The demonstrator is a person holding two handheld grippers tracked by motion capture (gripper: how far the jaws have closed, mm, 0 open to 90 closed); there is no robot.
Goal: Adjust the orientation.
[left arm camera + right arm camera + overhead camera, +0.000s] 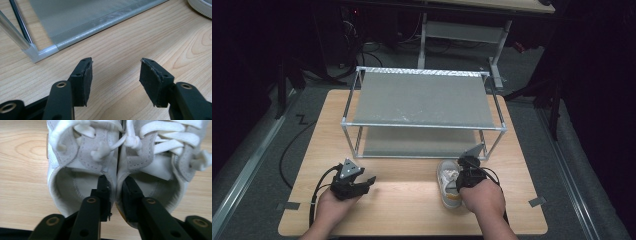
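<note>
the right gripper is pinching a pair of white sneakers by their touching inner collars, one jaw dipping inside each shoe, the pads pressing the two walls together. the sneakers are sitting on the desk near its front edge, toward the right corner, just in front of the metal rack. the left gripper is resting released near the front left of the desk, its jaws gaping over bare wood, beside the rack's corner foot.
</note>
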